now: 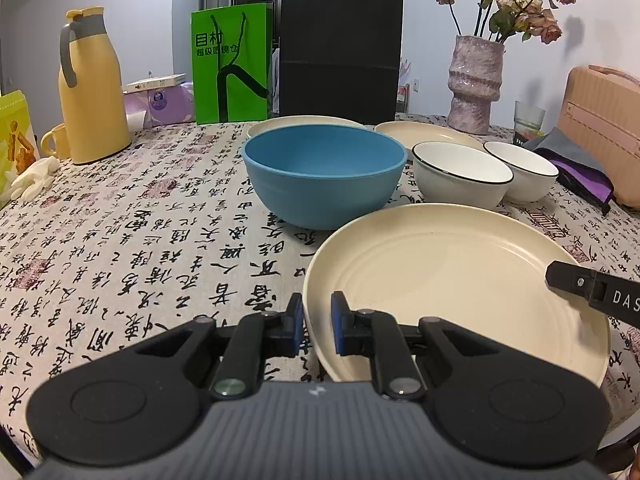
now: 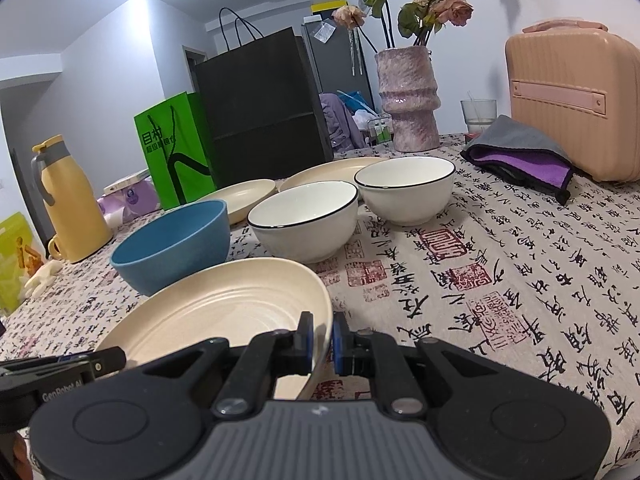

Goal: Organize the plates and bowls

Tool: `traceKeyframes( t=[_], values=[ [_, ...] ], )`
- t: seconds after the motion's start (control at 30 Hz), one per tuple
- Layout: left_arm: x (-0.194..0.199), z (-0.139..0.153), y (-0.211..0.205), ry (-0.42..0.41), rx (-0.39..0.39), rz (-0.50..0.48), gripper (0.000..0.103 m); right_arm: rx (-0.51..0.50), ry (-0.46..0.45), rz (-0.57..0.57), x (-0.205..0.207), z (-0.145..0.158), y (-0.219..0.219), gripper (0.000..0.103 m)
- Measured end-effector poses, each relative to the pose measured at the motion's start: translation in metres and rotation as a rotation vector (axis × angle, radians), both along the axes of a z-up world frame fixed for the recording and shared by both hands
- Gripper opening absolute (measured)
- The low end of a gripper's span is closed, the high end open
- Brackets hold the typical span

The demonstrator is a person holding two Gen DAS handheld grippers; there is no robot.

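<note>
Nearest, one cream plate [image 1: 460,292] is pinched by both tongs, tilted with its right side raised in the right wrist view; the left gripper [image 1: 317,326] is clamped on its near left rim, the right gripper [image 2: 321,338] clamped on its right rim. Behind it sits one blue bowl [image 1: 324,176]; to the right stand two white bowls, one [image 2: 306,226] nearer, one [image 2: 405,190] farther; beyond them lie two more cream plates, left [image 2: 240,196] and right [image 2: 324,174]; three plates and three bowls on the tablecloth [image 2: 500,272]; farthest, one vase [image 2: 408,100].
</note>
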State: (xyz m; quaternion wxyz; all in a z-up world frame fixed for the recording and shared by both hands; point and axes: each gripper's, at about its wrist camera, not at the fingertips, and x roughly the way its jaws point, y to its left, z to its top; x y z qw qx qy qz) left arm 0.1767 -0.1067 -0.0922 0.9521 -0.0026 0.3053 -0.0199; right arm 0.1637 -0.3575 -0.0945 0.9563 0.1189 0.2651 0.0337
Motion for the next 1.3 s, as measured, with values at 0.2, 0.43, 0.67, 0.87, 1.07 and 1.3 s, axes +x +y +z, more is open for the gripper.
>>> traceKeyframes(
  t=[0.2,0.43,0.67,0.87,1.07,1.3],
  values=[
    [0.004,-0.004,0.0,0.015,0.0,-0.001,0.015,-0.012,0.008,0.0,0.004,-0.003,0.001,0.01],
    [0.005,-0.008,0.0,0.024,0.002,-0.004,0.014,-0.014,0.017,0.002,0.007,-0.009,-0.001,0.01],
    [0.004,-0.009,-0.003,0.013,0.015,-0.009,0.014,-0.015,0.027,-0.002,0.008,-0.013,-0.002,0.01],
    [0.002,-0.01,-0.005,0.002,0.027,-0.012,0.015,-0.007,0.041,-0.005,0.009,-0.017,-0.004,0.01],
    [0.002,-0.01,-0.005,0.001,0.02,-0.012,0.016,0.007,0.047,-0.005,0.009,-0.018,-0.005,0.011],
    [0.0,-0.007,-0.001,-0.002,-0.009,-0.008,0.018,0.03,0.038,-0.003,0.007,-0.017,-0.008,0.013]
  ],
)
